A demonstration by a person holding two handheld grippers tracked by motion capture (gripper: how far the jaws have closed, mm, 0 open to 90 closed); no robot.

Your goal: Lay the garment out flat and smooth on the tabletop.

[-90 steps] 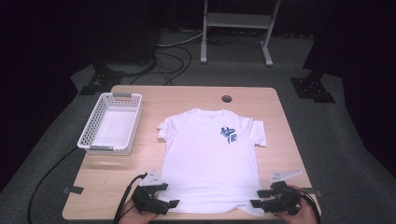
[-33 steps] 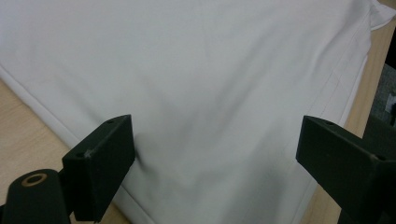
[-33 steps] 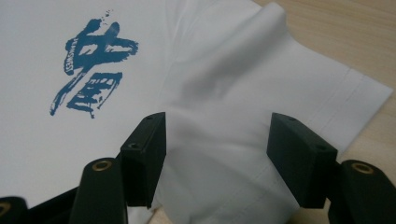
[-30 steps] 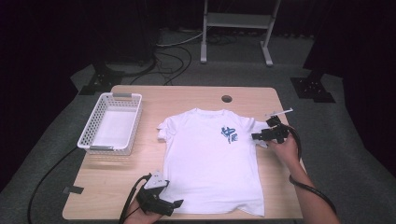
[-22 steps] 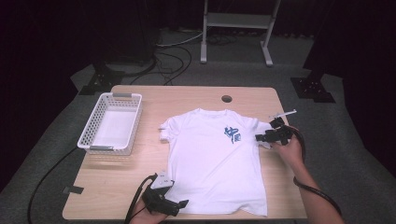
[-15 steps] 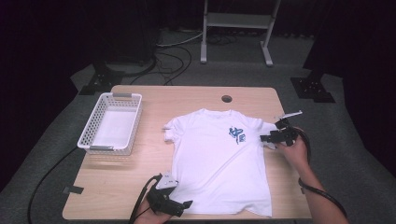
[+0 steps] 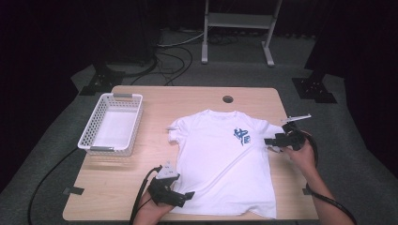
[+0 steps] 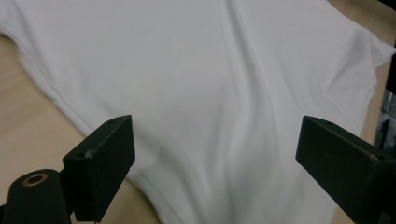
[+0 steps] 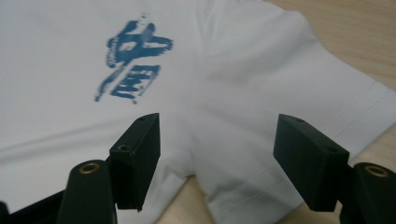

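I have a white short-sleeved cotton T-shirt (image 7: 224, 159) spread face up on the pale wooden table (image 7: 187, 101), collar toward the far edge and hem toward me, so its long axis runs away from me, a little slanted, with the hem drifting to my right. It sits right of the table's middle, well apart from the white perforated plastic basket (image 7: 110, 123) at the far left.

My right gripper (image 7: 275, 141) is at the shirt's right sleeve, pointing in toward the chest. In the right gripper view its black jaws stand wide apart, gripping nothing, with the sleeve (image 9: 299, 93) and the underarm notch directly ahead between them and the sleeve hem running off to the right. My left gripper (image 7: 180, 198) is at the near left corner of the shirt, by the hem. In the left gripper view its jaws are also spread wide and hold nothing, the shirt's body (image 8: 224, 93) lying ahead and the side edge crossing under the left jaw onto bare wood.

So each hand has cloth straight ahead: the right is nearer the sleeve, the left nearer the hem corner. I judge a pinch at either spot needs only a short push forward and down.

The chest carries a blue brush-stroke print (image 9: 131, 58); it looks like stylised characters, but I cannot read them. I see no other label.
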